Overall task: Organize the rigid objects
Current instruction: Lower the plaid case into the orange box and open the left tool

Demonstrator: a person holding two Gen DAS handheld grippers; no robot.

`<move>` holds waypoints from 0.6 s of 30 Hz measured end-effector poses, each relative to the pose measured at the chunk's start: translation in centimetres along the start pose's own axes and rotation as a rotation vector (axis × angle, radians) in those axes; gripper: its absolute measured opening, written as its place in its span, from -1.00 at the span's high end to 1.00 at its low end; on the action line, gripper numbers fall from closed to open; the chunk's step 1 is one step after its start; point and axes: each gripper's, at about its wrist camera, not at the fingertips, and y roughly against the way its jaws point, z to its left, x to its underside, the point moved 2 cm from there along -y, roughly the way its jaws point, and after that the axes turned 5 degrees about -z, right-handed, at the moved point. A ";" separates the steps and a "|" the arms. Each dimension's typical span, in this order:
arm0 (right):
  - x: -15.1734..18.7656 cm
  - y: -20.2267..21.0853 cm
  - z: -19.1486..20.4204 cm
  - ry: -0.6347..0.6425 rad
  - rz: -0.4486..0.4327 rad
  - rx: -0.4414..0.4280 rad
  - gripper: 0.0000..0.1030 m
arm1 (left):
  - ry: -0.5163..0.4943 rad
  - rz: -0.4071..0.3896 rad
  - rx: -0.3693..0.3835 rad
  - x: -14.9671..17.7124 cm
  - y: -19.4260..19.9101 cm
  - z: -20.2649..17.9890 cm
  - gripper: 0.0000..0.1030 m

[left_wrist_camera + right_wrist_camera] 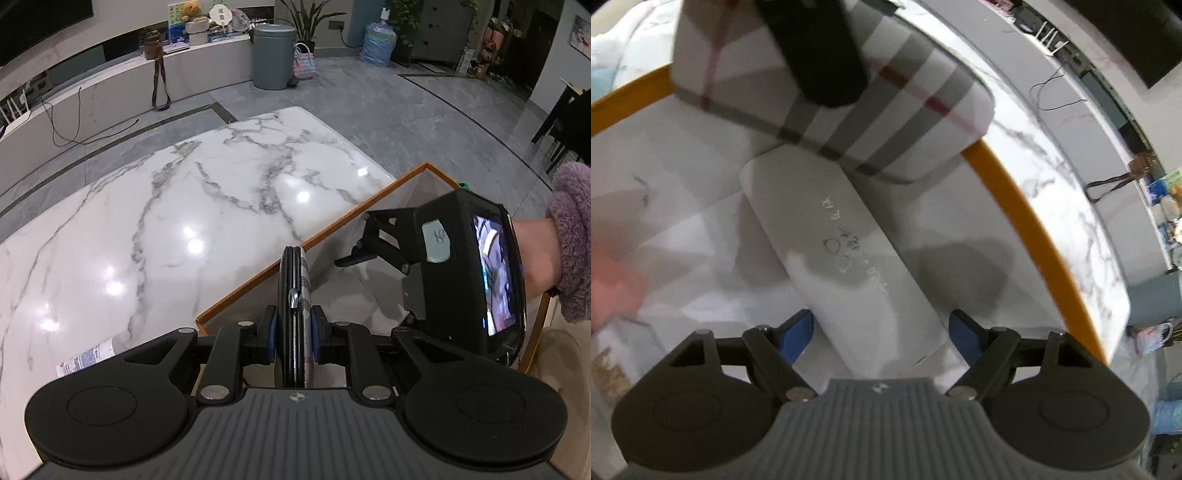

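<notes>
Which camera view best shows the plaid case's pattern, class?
The right wrist view: the plaid case shows its broad face with grey stripes and red lines, above the white case in the orange-rimmed box. The left wrist view shows it only edge-on, clamped in the left tongs.

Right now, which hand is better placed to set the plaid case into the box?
Left. The left tool is already shut on the plaid case at the box rim; the right tool is open over the white case.
</notes>
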 end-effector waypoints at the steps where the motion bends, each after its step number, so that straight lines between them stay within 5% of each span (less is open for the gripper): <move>1: 0.1 0.1 -0.2 -0.017 0.001 -0.006 -0.53 | -0.009 0.001 0.001 0.0 -0.1 -0.1 0.61; 9: 0.7 1.1 -1.8 -0.189 0.053 -0.023 -0.63 | -0.186 0.004 0.057 -0.5 -1.2 -2.1 0.61; 14: 0.8 0.7 -2.3 -0.333 0.046 -0.082 -0.06 | -0.356 0.047 0.054 0.3 -2.5 -3.9 0.61; 18: -0.1 0.3 -1.5 -0.347 0.028 -0.097 0.11 | -0.422 0.088 0.066 1.2 -3.5 -4.3 0.61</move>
